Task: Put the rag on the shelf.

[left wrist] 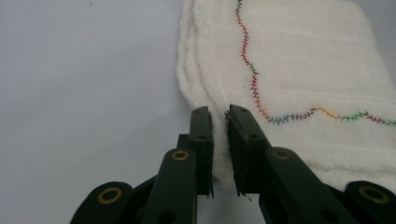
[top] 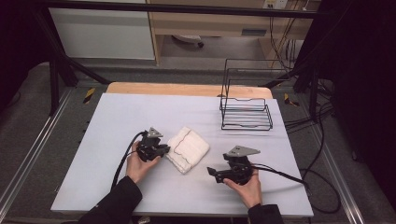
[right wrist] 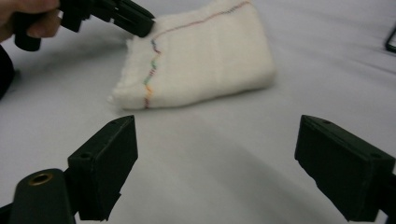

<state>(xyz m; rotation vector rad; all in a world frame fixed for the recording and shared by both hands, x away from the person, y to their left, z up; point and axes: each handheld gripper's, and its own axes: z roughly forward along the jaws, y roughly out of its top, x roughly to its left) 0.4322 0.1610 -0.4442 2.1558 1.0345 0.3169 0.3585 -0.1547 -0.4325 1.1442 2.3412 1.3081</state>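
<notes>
My left gripper (left wrist: 219, 140) pinches the near edge of the folded towel (left wrist: 299, 70), whose long axis runs away ahead of those fingers. My right gripper (right wrist: 215, 172), jaws spread and empty, faces the towel's free end from farther off.

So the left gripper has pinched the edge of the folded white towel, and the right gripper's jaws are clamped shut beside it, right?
Not quite. The left gripper does pinch the folded white towel at its edge, but the right gripper has its jaws wide apart with nothing between them, as the right gripper view shows.
</notes>
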